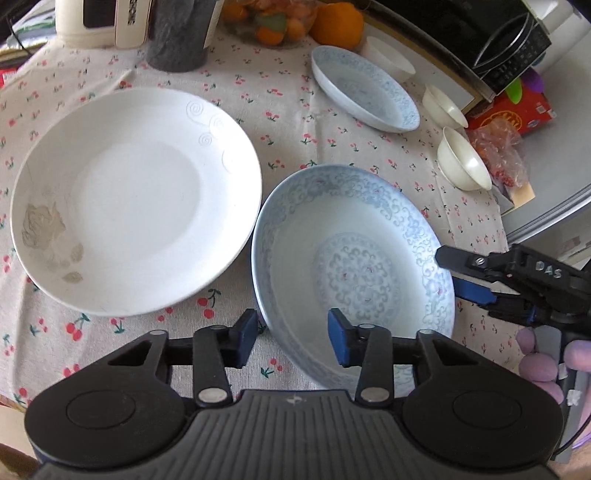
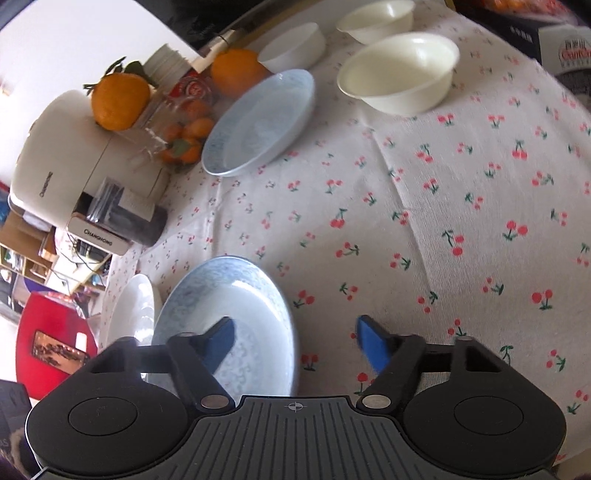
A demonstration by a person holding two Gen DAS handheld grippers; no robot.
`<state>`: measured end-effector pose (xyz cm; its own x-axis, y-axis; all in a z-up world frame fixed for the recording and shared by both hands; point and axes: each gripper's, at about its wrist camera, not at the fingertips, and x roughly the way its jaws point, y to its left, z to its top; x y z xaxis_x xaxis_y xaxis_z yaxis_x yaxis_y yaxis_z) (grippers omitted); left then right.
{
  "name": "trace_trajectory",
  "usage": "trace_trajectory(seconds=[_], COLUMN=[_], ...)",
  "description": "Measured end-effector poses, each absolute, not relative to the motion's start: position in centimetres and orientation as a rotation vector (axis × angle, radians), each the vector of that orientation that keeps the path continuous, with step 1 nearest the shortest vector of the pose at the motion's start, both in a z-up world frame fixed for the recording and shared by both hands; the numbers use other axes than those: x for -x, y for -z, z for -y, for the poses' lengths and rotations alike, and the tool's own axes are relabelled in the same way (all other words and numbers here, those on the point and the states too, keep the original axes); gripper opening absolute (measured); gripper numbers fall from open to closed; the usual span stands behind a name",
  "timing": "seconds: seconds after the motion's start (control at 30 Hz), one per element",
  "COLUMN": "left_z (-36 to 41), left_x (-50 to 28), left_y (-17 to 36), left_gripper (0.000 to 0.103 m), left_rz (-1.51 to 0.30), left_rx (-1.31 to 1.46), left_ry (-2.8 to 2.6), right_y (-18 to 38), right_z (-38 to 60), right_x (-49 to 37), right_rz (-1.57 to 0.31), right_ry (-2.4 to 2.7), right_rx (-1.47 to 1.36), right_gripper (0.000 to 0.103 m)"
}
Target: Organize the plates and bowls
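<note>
Nearest, the blue-patterned plate (image 1: 351,266) sits on the cherry-print tabletop (image 1: 295,122) touching the white plate (image 1: 133,199), its rim straddled by both the released left claw (image 1: 293,338) and released right claw (image 2: 295,345), so pickup seems underway; next, clench and stack.

A table under a cherry-print cloth (image 1: 295,122) carries a white plate (image 1: 136,199), a nearer blue-patterned dish (image 1: 351,273) just beside it, a farther blue dish (image 1: 364,88), three cream bowls (image 1: 465,158) and oranges (image 1: 338,24).
</note>
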<state>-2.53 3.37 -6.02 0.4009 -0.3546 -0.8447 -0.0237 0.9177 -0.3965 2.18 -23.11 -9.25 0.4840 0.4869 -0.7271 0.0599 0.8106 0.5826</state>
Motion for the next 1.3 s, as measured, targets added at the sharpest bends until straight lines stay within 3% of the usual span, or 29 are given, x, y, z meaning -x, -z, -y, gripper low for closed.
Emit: trace_trajectory(seconds=[0.13,0.33,0.57,1.3], left_z=[-3.7,-4.3,-3.9,-0.3], left_x=[2.7,2.6,2.9,-1.4], left_y=[6.2,6.3,5.9,4.8], left_gripper=[0.029,0.017,0.014,0.014], left_rz=[-1.135,-1.134,-1.107,-0.961], left_rx=[0.392,0.423,0.390,0.342], left_ry=[0.226,0.207,0.209,0.256], right_y=[9.6,10.4,9.6,8.7], right_z=[23.2,22.7,21.7,25.0], right_x=[-2.2,-2.5,-2.2,-4.8], right_rz=[-1.037,-1.029,-0.995,-0.884], right_ry=[-0.295,-0.333,-0.321,-0.141], right_rx=[-0.618,-0.620,-0.526,-0.612], right_gripper=[0.039,0.013,0.012,0.012])
